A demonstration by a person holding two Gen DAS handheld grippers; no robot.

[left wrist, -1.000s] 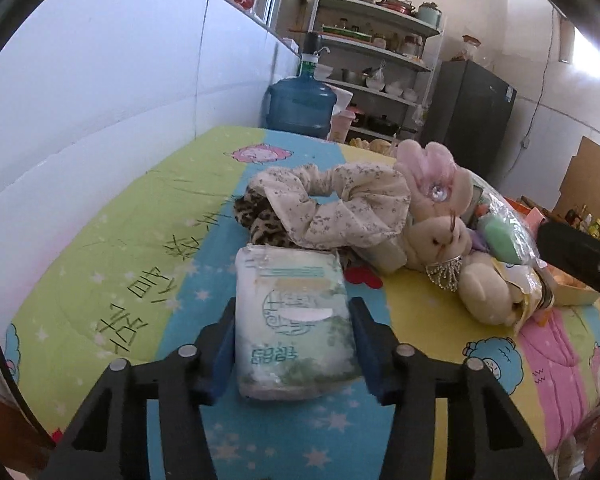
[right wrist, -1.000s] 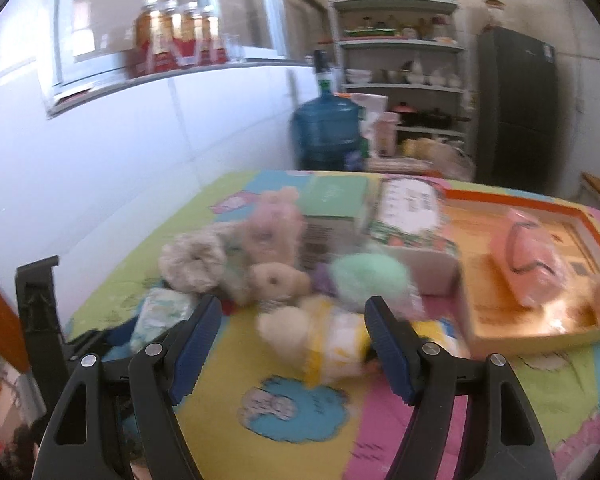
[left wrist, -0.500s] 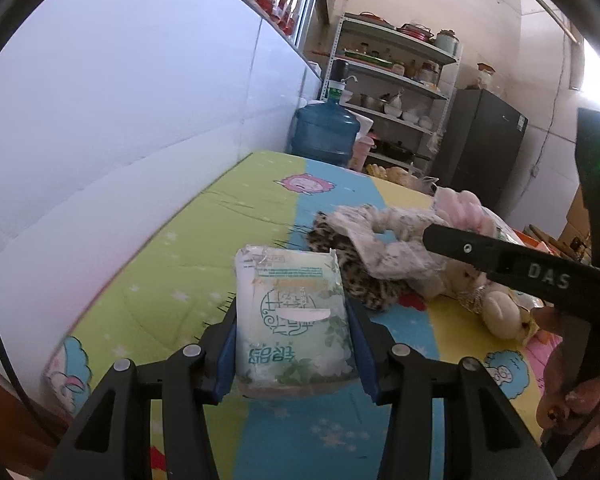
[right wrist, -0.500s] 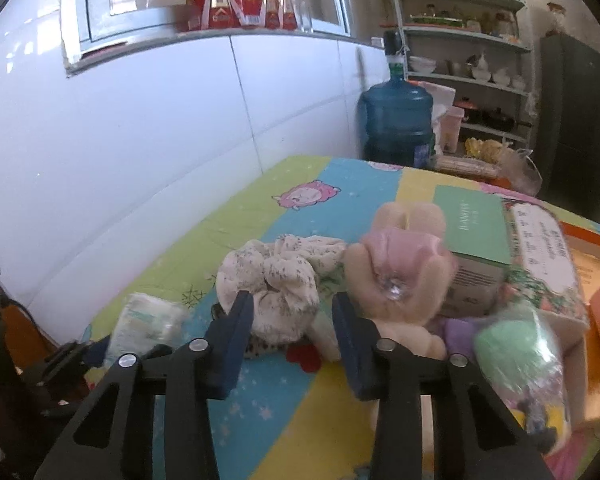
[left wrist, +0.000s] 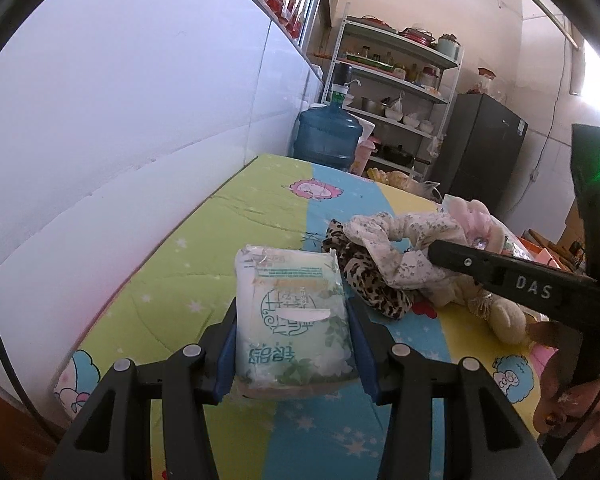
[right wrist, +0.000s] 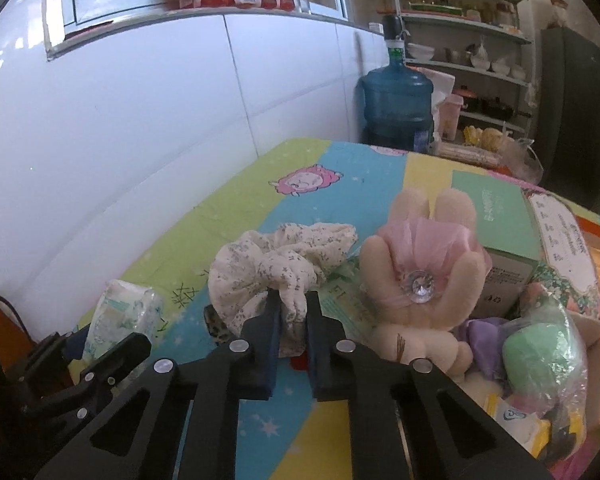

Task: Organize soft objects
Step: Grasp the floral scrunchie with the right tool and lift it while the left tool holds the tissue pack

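Scrunchie (right wrist: pixel 280 268) pinched inside right gripper (right wrist: pixel 293 312), beside plush rabbit (right wrist: pixel 420 280).

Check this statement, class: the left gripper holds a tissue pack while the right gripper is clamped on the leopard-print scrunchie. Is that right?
Not quite. The left gripper does hold the tissue pack, but the right gripper is clamped on the floral scrunchie, not the leopard-print scrunchie lying beneath it. The right wrist view shows this.

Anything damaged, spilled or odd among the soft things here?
Only the tissue pack in the left gripper: its top edge is torn and crumpled. The right gripper pinches the floral scrunchie. Nothing spilled.
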